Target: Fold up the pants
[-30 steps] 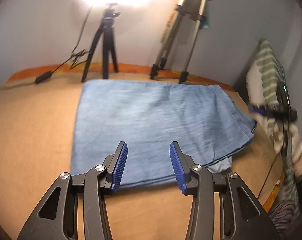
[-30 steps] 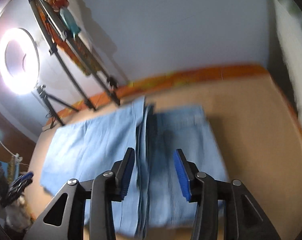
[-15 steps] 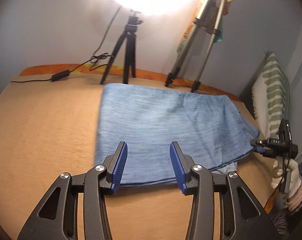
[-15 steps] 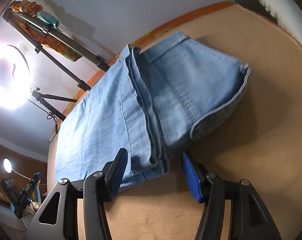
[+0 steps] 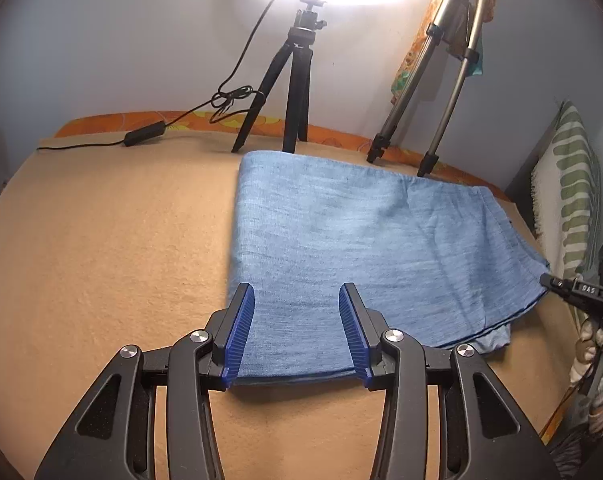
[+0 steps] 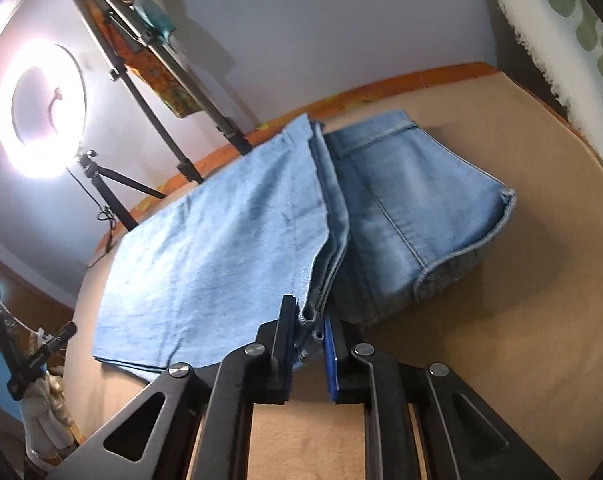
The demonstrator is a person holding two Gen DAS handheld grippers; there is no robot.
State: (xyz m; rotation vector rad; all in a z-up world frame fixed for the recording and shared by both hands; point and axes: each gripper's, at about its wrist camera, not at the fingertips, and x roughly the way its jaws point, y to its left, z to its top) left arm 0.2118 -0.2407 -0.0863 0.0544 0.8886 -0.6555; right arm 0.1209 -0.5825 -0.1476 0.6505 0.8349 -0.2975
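Pants (image 5: 365, 248), light blue denim, lie folded flat on a tan-covered surface (image 5: 101, 260) w/ an orange patterned edge along the far wall; can't tell if it's a bed or a worktop.

Left gripper (image 5: 297, 330): jaws stand partly apart, nothing pinched. Its blue ribbed pads (image 5: 241, 332) straddle the near edge of the pants at the near left corner; cloth shows between them but the pads don't press on it.

Right gripper (image 6: 308, 340): jaws have just been closing and now stand narrow, clamped on a bunched stack of pant edges at the near end, where the upper folded layer meets the lower one. Denim fills the slot between the two fingers. In the right wrist view the waistband part, w/ its stitched seams, sits to the right of the grip and the broad smooth layer to the left.

In the left wrist view the right gripper's tip shows at the far right corner of the pants.

Background: black tripod (image 5: 289, 92) under a bright ring light (image 6: 41, 112), a silver tripod (image 5: 441, 68) beside it, cable (image 5: 149, 134) trailing along the far edge. A white and green striped cloth (image 5: 569, 200) hangs at right.
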